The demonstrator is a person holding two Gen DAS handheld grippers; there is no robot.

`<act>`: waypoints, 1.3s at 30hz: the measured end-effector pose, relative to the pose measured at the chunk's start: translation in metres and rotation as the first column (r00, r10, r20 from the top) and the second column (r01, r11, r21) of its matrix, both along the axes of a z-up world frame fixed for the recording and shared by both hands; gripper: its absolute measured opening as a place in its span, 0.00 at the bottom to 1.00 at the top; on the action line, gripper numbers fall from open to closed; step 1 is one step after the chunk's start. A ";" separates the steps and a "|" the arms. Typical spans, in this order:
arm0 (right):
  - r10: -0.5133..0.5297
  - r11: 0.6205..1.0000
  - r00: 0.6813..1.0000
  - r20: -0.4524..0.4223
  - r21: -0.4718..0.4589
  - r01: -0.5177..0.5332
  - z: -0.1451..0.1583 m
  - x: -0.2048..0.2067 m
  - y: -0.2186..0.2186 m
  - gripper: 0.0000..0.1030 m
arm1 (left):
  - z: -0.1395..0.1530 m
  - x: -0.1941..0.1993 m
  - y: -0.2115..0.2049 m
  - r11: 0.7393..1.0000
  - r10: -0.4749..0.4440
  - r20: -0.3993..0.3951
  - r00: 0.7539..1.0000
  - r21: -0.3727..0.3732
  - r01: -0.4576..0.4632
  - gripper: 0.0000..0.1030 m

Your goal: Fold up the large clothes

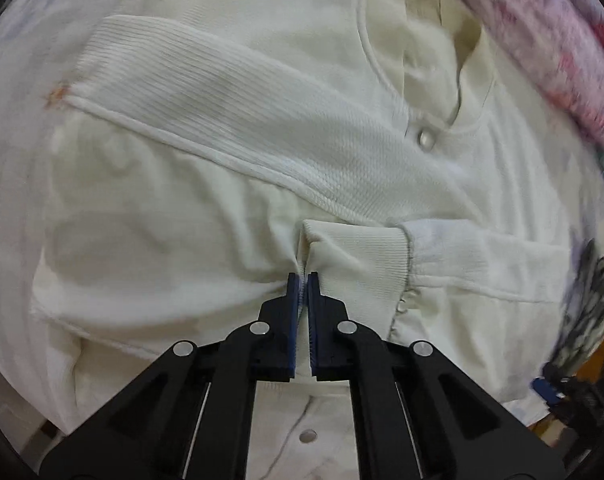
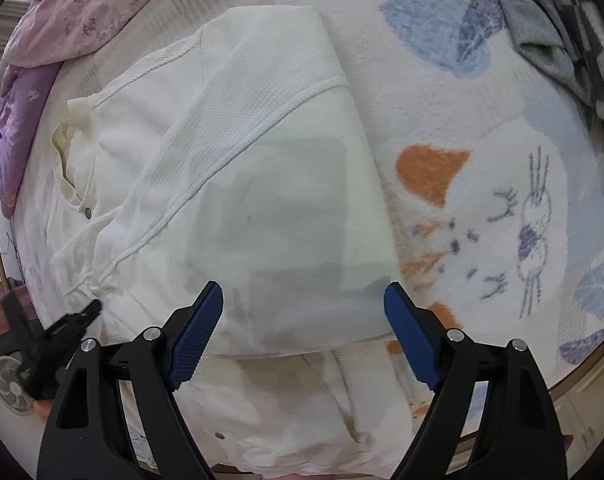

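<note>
Sweater point(image 1: 237, 128), cream-white and soft, lies spread on the patterned blanket point(image 2: 482, 128) with 1 sleeve already laid across its body.

From your left wrist view: your left gripper point(image 1: 303, 286) points straight down and its jaws are pinched tight on a small ridge of cloth right at the ribbed cuff point(image 1: 354, 248). You can see the fabric puckering up between the blue pads, so that grip looks real. A snap button point(image 1: 426, 139) sits below the neckline, and a pink floral quilt point(image 1: 550, 40) crowds the top right corner. I reckon this knit is light and floppy; it will drape and drag rather than hold a shape, so lift slowly. The cuff is a sound place to hold, thicker than the body cloth.

From your right wrist view: your right gripper point(image 2: 304, 300) hangs over the lower body of the sweater, jaws spread wide, nothing between them, not touching cloth that I can see. Your left gripper shows as a dark blur at the lower left. For this hand, the hem edge or side seam looks like the best bite.

Hard to read: the hem runs under your gripper arms, and the second sleeve is hidden. A grey square shows faintly through the body cloth; I can't tell what it is.
</note>
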State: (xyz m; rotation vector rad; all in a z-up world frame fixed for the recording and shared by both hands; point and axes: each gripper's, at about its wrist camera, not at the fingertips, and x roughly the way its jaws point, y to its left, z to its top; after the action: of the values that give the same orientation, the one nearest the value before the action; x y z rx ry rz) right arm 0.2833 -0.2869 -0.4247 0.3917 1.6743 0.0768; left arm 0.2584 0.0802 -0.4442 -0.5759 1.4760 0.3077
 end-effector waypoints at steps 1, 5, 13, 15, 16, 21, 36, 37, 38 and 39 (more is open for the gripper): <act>0.005 1.000 1.000 0.004 -0.004 -0.005 0.001 0.001 -0.001 0.74 | 0.006 -0.002 0.001 1.000 0.004 0.015 1.000 0.002 -0.004 0.04; 0.053 0.998 0.998 0.015 0.021 -0.054 -0.004 0.005 0.001 0.21 | 0.040 0.003 -0.001 0.996 -0.012 0.050 0.999 0.084 0.008 0.04; 0.141 0.985 0.987 -0.080 0.108 -0.132 -0.069 0.006 0.028 0.06 | 0.044 -0.007 0.020 0.989 -0.045 0.016 0.999 0.138 0.043 0.04; 0.116 0.988 0.986 -0.122 0.112 -0.103 -0.061 0.009 0.023 0.06 | 0.031 -0.004 0.016 0.979 -0.099 -0.056 0.994 0.172 0.107 0.07; 0.145 0.987 0.983 -0.114 0.086 -0.135 -0.051 0.008 0.024 0.06 | 0.026 -0.005 0.013 0.971 -0.126 -0.101 0.987 0.193 0.144 0.08; 0.211 0.977 0.975 -0.069 0.011 -0.211 -0.013 0.000 0.028 0.11 | 0.012 -0.012 -0.001 0.985 -0.149 -0.053 0.987 0.084 0.153 0.45; 0.231 0.959 0.973 -0.019 0.172 -0.225 0.012 0.017 0.069 0.37 | 0.049 -0.014 -0.022 0.992 -0.126 0.062 0.990 0.004 0.126 0.03; 0.260 0.941 0.966 -0.020 0.231 -0.248 0.014 0.025 0.089 0.79 | 0.053 -0.018 -0.020 0.992 -0.122 0.058 0.991 0.028 0.120 0.03; 0.287 0.928 0.958 -0.006 0.248 -0.277 0.016 0.031 0.104 0.89 | 0.057 -0.022 -0.015 0.994 -0.102 0.064 0.993 0.033 0.100 0.03; 0.333 0.912 0.942 0.042 0.239 -0.334 0.023 0.034 0.126 0.89 | 0.059 -0.027 -0.006 0.998 -0.070 0.080 0.994 0.005 0.070 0.03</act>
State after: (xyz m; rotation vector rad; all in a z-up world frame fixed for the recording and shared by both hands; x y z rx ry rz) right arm 0.3170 -0.1607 -0.4018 0.2830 1.7223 0.5412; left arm 0.2313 0.0739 -0.3856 -0.5279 1.4150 0.2288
